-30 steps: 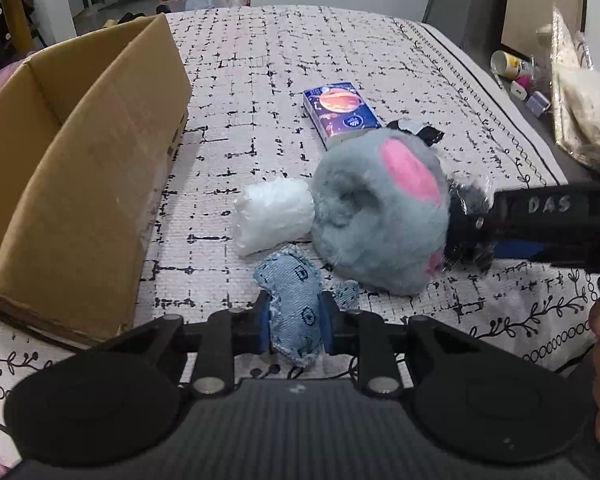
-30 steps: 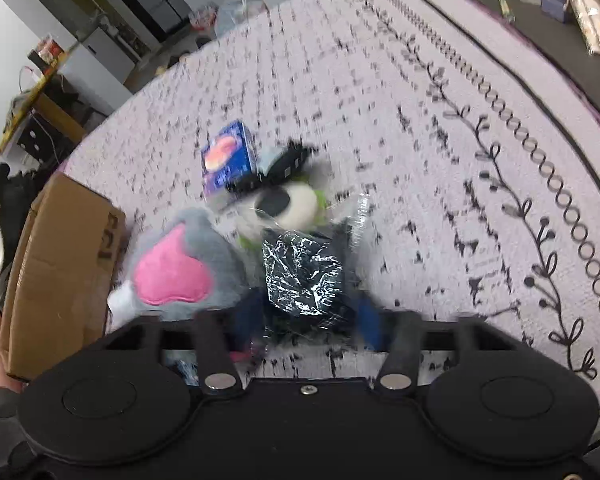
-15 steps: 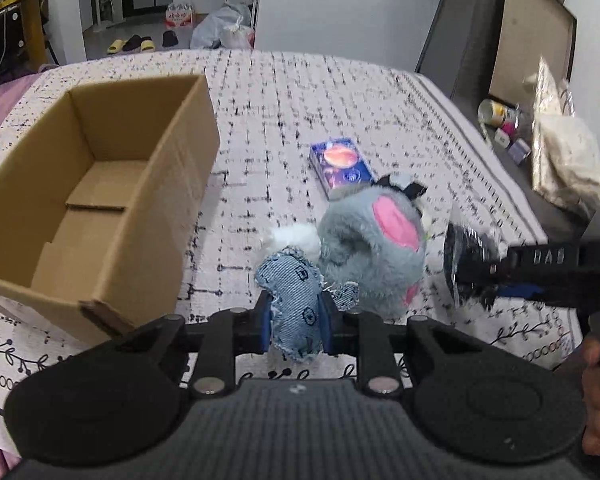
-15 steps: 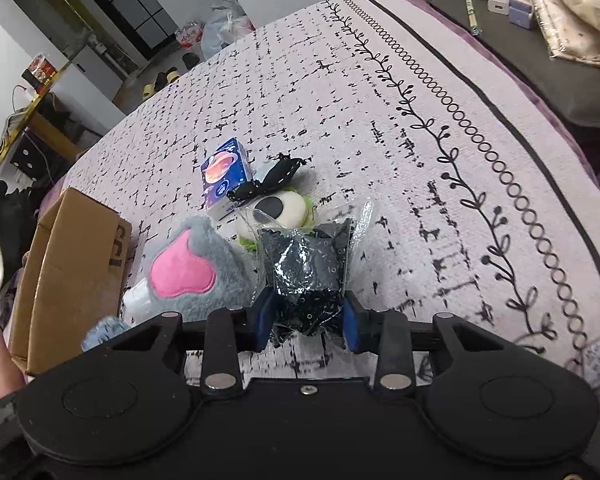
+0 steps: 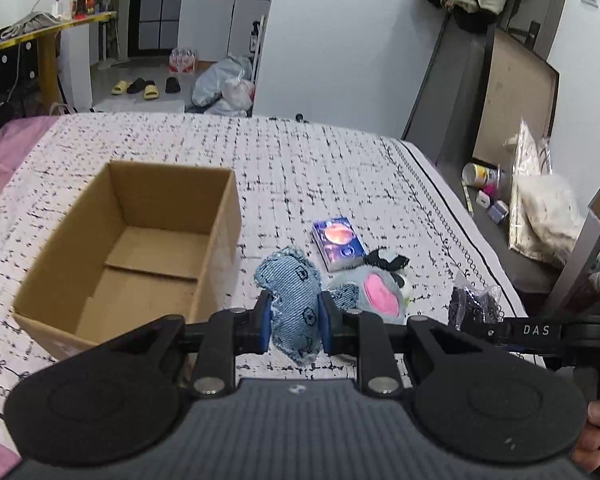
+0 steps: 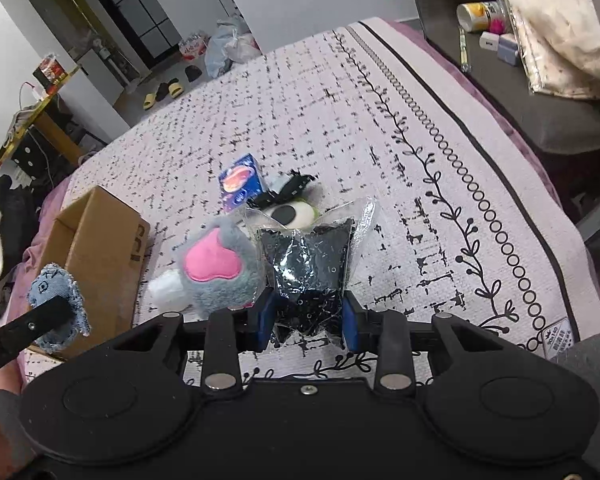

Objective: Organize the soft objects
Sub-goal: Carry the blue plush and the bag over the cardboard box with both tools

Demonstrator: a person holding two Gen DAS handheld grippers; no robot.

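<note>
On the patterned bedspread (image 5: 300, 168) an open cardboard box (image 5: 132, 248) stands to the left, its inside bare; a blue tissue pack (image 5: 338, 243) lies beyond a grey plush with a pink patch (image 6: 220, 268), which rests just beside a white-and-green plush with a black bow (image 6: 290, 208); nothing blocks the box's mouth; the left gripper (image 5: 294, 322) is clamped tight on a denim pouch (image 5: 292, 300), held above the bed beside the box; the right gripper (image 6: 308, 322) pinches a black item in a clear bag (image 6: 310, 264) between nearly closed pads, clear of the plush.
</note>
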